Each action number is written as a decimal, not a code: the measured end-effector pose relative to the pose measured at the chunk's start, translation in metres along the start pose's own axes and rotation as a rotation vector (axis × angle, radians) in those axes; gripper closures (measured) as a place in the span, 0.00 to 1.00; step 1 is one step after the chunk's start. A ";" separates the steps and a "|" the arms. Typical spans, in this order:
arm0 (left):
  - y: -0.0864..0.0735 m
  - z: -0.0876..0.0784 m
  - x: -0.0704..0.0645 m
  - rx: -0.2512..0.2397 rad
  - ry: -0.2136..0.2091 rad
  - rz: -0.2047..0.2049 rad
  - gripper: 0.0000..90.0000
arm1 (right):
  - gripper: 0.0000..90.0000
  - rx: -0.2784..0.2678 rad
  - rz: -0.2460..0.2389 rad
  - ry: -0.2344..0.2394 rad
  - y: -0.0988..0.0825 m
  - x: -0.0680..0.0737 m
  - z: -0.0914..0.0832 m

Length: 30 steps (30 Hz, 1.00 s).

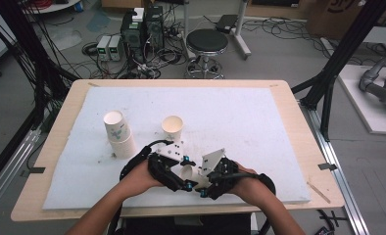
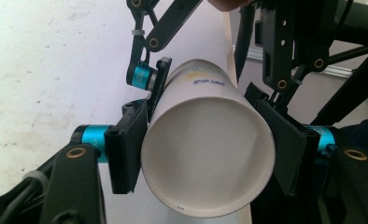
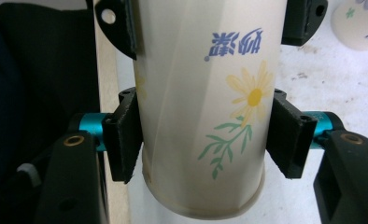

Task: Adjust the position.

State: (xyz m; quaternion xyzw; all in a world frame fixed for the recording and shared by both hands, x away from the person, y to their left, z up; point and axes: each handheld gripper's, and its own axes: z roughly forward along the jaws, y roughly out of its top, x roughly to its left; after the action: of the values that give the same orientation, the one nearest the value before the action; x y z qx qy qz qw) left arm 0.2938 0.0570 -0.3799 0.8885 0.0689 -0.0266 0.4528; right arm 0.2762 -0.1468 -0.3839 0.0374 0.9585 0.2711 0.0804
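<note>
A white paper cup (image 1: 188,172) with a yellow flower print lies on its side in the air, low over the near edge of the white mat (image 1: 250,117). Both grippers hold it. My left gripper (image 1: 181,173) is shut on it near the open mouth; in the left gripper view its pads (image 2: 126,154) press the cup (image 2: 208,158) just behind the rim. My right gripper (image 1: 203,180) is shut on the same cup nearer its base, and the right gripper view has the cup (image 3: 205,84) squeezed between the pads (image 3: 123,140). The person's hands come in from the bottom edge.
A leaning stack of paper cups (image 1: 118,134) stands at the mat's left. A single upright cup (image 1: 172,127) stands just beyond the grippers. The wooden table edge (image 1: 181,211) runs right under the hands. A black stool (image 1: 206,44) and cables lie past the table.
</note>
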 end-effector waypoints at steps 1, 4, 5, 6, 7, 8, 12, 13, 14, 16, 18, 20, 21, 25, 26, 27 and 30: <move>0.000 0.000 0.000 0.001 -0.001 0.005 0.41 | 0.40 0.009 0.003 0.003 0.000 0.001 0.000; -0.001 -0.001 0.001 -0.013 0.006 -0.006 0.41 | 0.34 -0.005 0.016 0.006 -0.002 -0.001 -0.001; -0.001 -0.001 0.002 -0.016 0.012 -0.009 0.41 | 0.29 -0.023 0.028 -0.005 -0.003 -0.001 -0.002; -0.003 -0.002 0.002 -0.028 0.017 -0.017 0.41 | 0.23 -0.054 0.048 -0.010 -0.005 -0.002 -0.004; -0.004 -0.003 0.003 -0.035 0.018 -0.021 0.41 | 0.22 -0.090 0.070 -0.018 -0.008 -0.003 -0.006; -0.006 -0.004 0.003 -0.049 0.019 -0.032 0.41 | 0.22 -0.103 0.080 -0.017 -0.010 -0.003 -0.008; -0.014 -0.007 0.004 -0.092 0.034 -0.055 0.41 | 0.22 -0.217 0.129 -0.005 -0.021 -0.004 -0.019; -0.016 -0.008 0.004 -0.106 0.035 -0.063 0.41 | 0.22 -0.234 0.139 -0.007 -0.024 -0.004 -0.022; -0.018 -0.008 0.004 -0.122 0.038 -0.067 0.41 | 0.22 -0.250 0.147 -0.011 -0.025 -0.004 -0.023; -0.022 -0.010 0.004 -0.148 0.043 -0.075 0.41 | 0.22 -0.301 0.175 -0.013 -0.031 -0.004 -0.028; -0.026 -0.012 0.003 -0.184 0.049 -0.091 0.41 | 0.22 -0.343 0.201 -0.022 -0.035 -0.004 -0.032; -0.030 -0.014 0.003 -0.220 0.058 -0.105 0.41 | 0.22 -0.392 0.225 -0.027 -0.040 -0.003 -0.034; -0.032 -0.015 0.004 -0.237 0.061 -0.107 0.41 | 0.22 -0.409 0.240 -0.032 -0.043 -0.003 -0.036; -0.038 -0.016 0.003 -0.281 0.071 -0.117 0.41 | 0.22 -0.469 0.279 -0.059 -0.055 -0.001 -0.037; -0.039 -0.017 0.003 -0.286 0.075 -0.117 0.41 | 0.22 -0.483 0.281 -0.064 -0.057 -0.001 -0.037; -0.041 -0.017 0.003 -0.293 0.074 -0.117 0.41 | 0.22 -0.493 0.289 -0.064 -0.059 0.000 -0.037; -0.044 -0.017 0.003 -0.308 0.080 -0.118 0.41 | 0.22 -0.510 0.299 -0.067 -0.065 0.002 -0.036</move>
State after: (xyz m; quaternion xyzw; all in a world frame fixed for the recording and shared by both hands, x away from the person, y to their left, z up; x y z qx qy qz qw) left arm 0.2895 0.0963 -0.4060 0.8033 0.1421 -0.0068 0.5783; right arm 0.2659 -0.2201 -0.3876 0.1655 0.8401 0.5107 0.0780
